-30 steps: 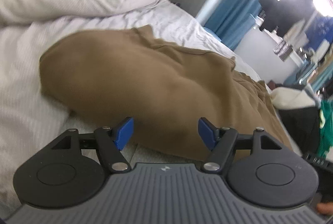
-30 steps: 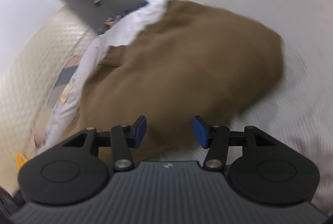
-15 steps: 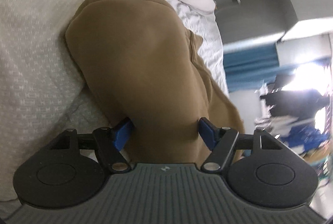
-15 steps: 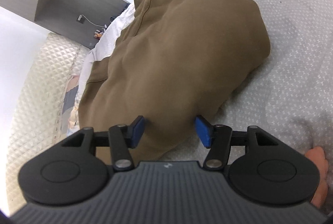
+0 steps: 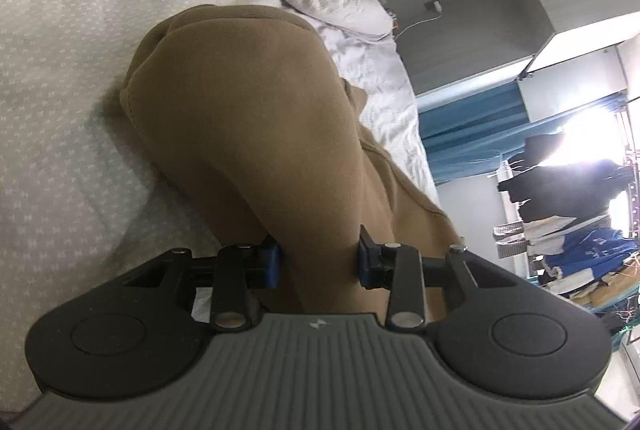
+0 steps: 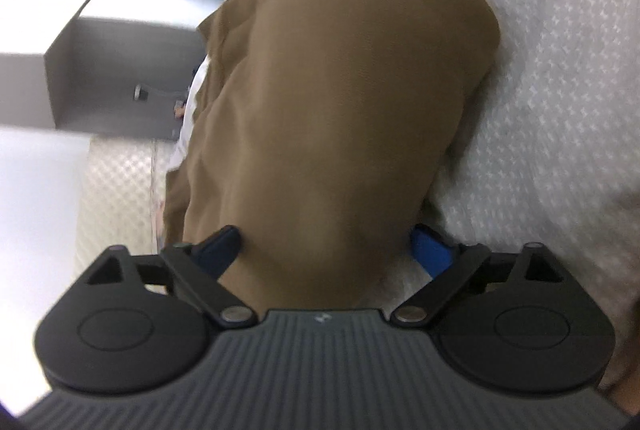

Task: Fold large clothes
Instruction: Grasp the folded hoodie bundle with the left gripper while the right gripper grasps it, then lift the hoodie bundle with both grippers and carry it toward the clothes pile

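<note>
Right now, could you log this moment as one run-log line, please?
left gripper: closing on brown garment | right gripper: opening, garment between jaws | garment on bed

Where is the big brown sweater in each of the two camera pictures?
Left wrist view: the brown sweater fills the middle, running down between the fingers of the left gripper.
Right wrist view: the brown sweater fills the middle, reaching down between the fingers of the right gripper.
Shared landmark: the grey cabinet beside the bed.
</note>
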A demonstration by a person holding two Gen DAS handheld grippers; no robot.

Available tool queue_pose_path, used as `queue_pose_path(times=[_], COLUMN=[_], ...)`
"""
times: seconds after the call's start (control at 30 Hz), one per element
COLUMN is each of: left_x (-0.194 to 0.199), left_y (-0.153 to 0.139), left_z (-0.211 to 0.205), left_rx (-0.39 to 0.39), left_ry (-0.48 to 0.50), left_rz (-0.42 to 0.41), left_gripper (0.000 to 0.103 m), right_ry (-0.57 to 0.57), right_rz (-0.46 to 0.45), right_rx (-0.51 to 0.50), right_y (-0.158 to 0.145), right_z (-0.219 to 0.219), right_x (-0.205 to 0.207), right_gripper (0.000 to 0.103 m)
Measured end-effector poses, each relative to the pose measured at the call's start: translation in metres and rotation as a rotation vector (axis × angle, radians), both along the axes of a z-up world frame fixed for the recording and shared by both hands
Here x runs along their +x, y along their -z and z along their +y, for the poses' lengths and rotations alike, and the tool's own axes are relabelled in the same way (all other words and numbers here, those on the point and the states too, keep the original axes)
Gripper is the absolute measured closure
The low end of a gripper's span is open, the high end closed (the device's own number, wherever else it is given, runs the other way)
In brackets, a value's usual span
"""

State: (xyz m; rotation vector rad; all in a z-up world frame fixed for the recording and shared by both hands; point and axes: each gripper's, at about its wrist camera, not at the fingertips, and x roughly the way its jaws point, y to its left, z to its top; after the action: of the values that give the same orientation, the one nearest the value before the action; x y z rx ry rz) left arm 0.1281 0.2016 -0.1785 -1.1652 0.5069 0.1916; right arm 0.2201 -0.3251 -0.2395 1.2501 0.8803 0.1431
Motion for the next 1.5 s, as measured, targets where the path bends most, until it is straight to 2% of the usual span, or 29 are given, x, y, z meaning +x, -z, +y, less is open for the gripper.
queue_pose_path(times=[0.07,0.2,0.27,0.33,0.37,0.4,0.5,0.63,0.77,0.87,0.97,1.1,1.17,1.27,1.33,1.37,1.5], left_x=[0.0,-0.004,-0.006,-0.01,-0.011,-0.012,-0.012,0.002,0.012,0.018,0.025,0.032,0.033,0.038,0.036,0.049,0.05], left_y=[-0.001,0.004,0.008,0.016,0.02,0.026,0.038,0.046,0.055,0.055,0.05,0.032,0.025,0.018,0.015,0.012,0.016], left_z=[-0.001,0.004,0.006,0.008,0.009,0.009,0.01,0.015,0.022,0.024,0.024,0.02,0.018,0.017,0.018,0.017,0.02], left_rx=[0.004,-0.036,-0.069,-0.131,-0.163,-0.203,-0.298,-0.338,-0.369,-0.361,-0.318,-0.188,-0.144,-0.124,-0.113,-0.114,-0.141], left_ry=[0.005,0.001,-0.005,-0.012,-0.014,-0.015,-0.012,-0.021,-0.096,-0.136,-0.162,-0.138,-0.127,-0.119,-0.115,-0.115,-0.113], left_rz=[0.0,0.008,0.01,0.019,0.033,0.049,0.033,0.009,-0.002,0.001,0.025,0.063,0.073,0.071,0.064,0.063,0.056], left_gripper=[0.063,0.06,0.053,0.026,0.02,0.015,0.013,0.013,0.013,0.014,0.02,0.036,0.039,0.042,0.042,0.042,0.041], right_ry=[0.026,0.054,0.033,0.018,0.015,0.012,0.004,-0.01,-0.006,-0.005,0.005,0.01,0.03,0.067,0.083,0.09,0.105], right_rz=[0.005,0.012,-0.026,-0.083,-0.111,-0.141,-0.202,-0.258,-0.281,-0.276,-0.241,-0.192,-0.146,-0.057,-0.053,-0.054,-0.066], right_rx=[0.017,0.039,0.031,0.043,0.057,0.075,0.114,0.133,0.165,0.165,0.163,0.13,0.125,0.052,0.031,0.02,-0.02], right_y=[0.003,0.007,0.001,-0.006,-0.009,-0.013,-0.02,-0.026,-0.027,-0.025,-0.019,-0.013,-0.006,-0.001,0.0,-0.001,-0.004], right_z=[0.003,0.005,0.008,0.007,0.004,0.003,-0.001,-0.002,-0.005,-0.007,-0.006,-0.003,-0.003,-0.004,-0.007,-0.007,-0.007], right_x=[0.01,0.027,0.028,0.027,0.024,0.024,0.022,0.021,0.02,0.021,0.022,0.02,0.019,0.025,0.027,0.029,0.037], right_gripper=[0.002,0.001,0.001,0.001,0.001,0.001,0.001,0.001,0.001,0.001,0.001,0.001,0.002,0.006,0.006,0.006,0.006])
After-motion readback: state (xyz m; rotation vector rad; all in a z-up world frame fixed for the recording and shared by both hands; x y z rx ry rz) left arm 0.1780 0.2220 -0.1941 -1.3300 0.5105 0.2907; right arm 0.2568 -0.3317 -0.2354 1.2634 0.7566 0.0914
